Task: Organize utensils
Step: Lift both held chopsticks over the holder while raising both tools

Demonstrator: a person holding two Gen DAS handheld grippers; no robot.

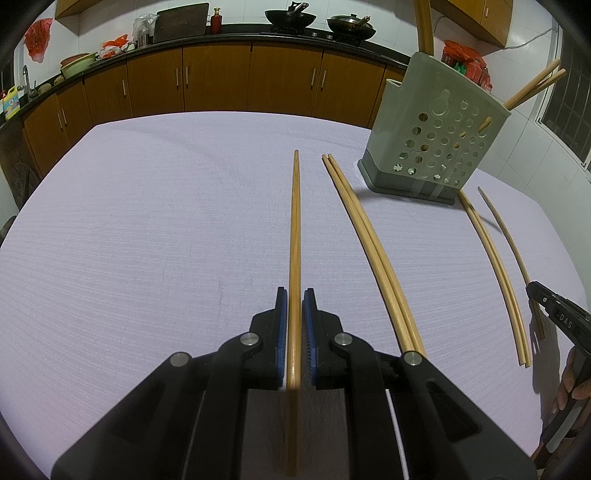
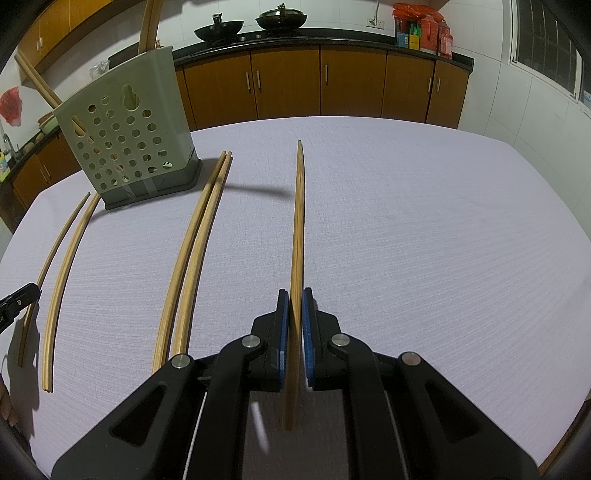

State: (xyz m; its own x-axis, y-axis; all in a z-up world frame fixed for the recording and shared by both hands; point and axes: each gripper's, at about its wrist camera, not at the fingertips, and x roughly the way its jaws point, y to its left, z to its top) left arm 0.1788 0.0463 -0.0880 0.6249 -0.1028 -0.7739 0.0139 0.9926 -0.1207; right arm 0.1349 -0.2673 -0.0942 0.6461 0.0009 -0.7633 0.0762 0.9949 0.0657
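Observation:
My left gripper is shut on a pair of wooden chopsticks that point forward over the table. My right gripper is shut on another chopstick pair, also pointing forward above the cloth. A grey-green perforated utensil holder stands at the far right in the left view and at the far left in the right wrist view, with chopsticks sticking out of its top. Loose chopstick pairs lie on the cloth: one near the middle, another beyond it.
The table has a pale lilac cloth. Brown kitchen cabinets and a dark counter with woks run along the back. The other gripper shows at the right edge of the left view and at the left edge of the right view.

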